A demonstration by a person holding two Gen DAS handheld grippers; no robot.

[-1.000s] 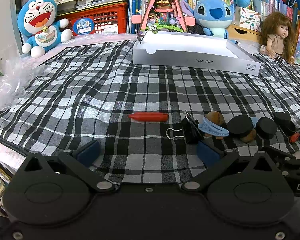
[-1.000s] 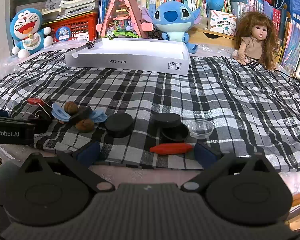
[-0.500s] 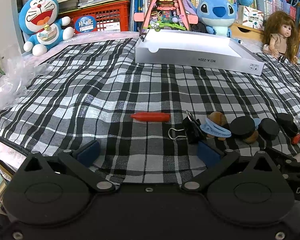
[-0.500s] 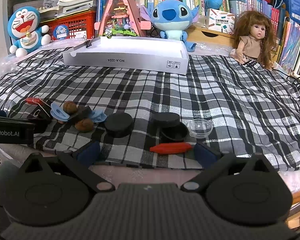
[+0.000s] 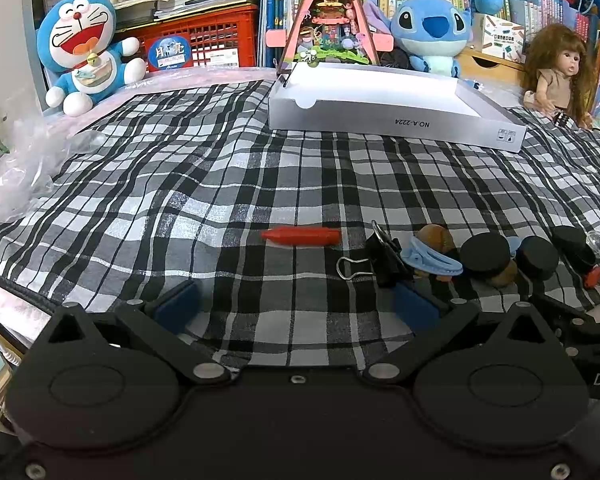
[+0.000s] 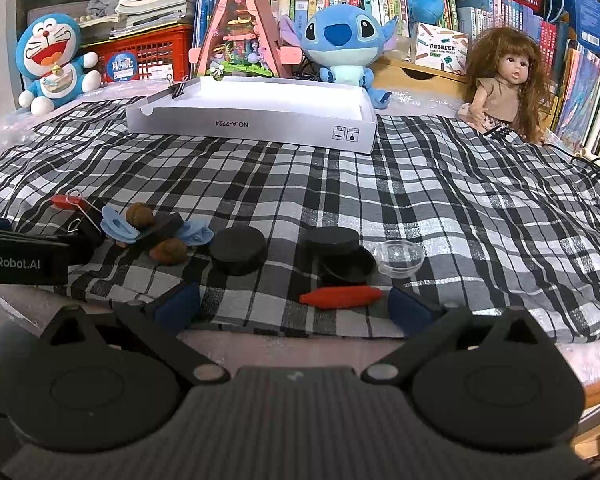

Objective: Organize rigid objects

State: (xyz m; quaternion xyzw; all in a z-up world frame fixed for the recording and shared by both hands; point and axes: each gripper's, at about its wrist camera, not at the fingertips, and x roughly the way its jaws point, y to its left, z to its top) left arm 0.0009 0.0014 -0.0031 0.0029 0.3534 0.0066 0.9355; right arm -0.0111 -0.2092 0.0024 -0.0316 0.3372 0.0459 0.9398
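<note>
Left gripper (image 5: 296,306) with fingers spread wide and empty; a red tapered plastic crayon (image 5: 301,235) lies ahead between them on the black-and-white checked cloth (image 5: 204,184). Right gripper (image 6: 296,306) likewise open, a second red crayon (image 6: 341,296) just inside its right finger (image 6: 410,310).

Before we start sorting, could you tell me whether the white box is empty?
Apparently empty: the white box shows only bare white floor, though its near wall hides some.
</note>
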